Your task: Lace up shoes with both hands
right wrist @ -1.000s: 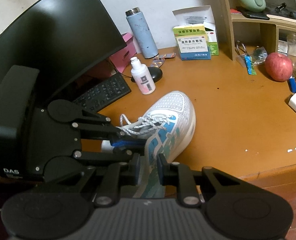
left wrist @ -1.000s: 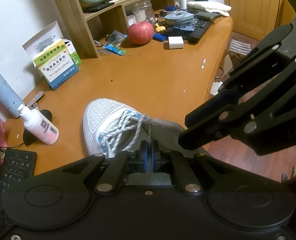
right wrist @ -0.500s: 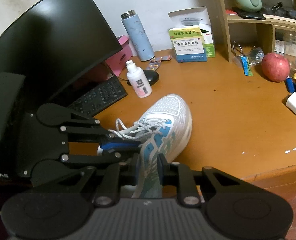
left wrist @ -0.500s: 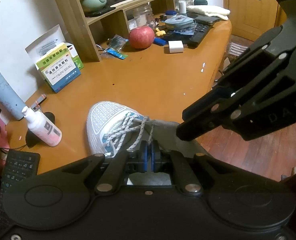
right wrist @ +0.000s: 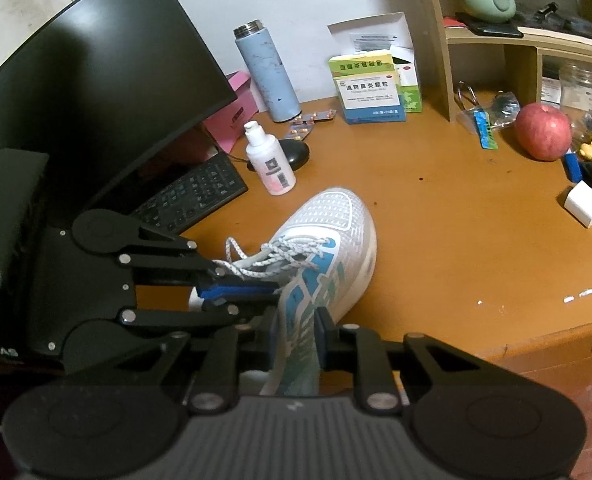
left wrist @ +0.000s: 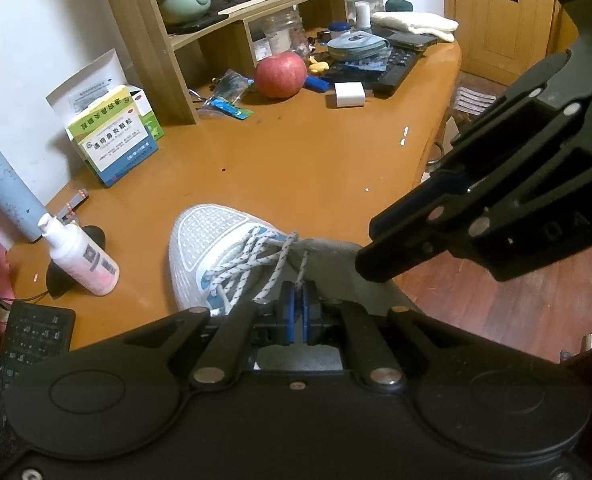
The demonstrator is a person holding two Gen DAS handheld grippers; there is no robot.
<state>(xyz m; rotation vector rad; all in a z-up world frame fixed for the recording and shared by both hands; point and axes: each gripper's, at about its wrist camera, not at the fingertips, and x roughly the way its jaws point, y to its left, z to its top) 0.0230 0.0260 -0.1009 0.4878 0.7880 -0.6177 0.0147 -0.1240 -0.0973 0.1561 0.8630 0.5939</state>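
At the lower centre of both views, a white shoe [right wrist: 328, 240] is seen lying on the desk [left wrist: 316, 168]. A lace [left wrist: 302, 268] is pinched in the fully closed jaws of the left gripper [left wrist: 296, 316]. The shoe's heel side is clamped between the narrowly parted jaws of the right gripper [right wrist: 296, 336].

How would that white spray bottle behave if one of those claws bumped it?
The spray bottle stands upright, tall on a narrow base, so it would probably tip over. Its round body suggests it might then roll across the desk. It looks like light plastic, so even a slight nudge could shift it.
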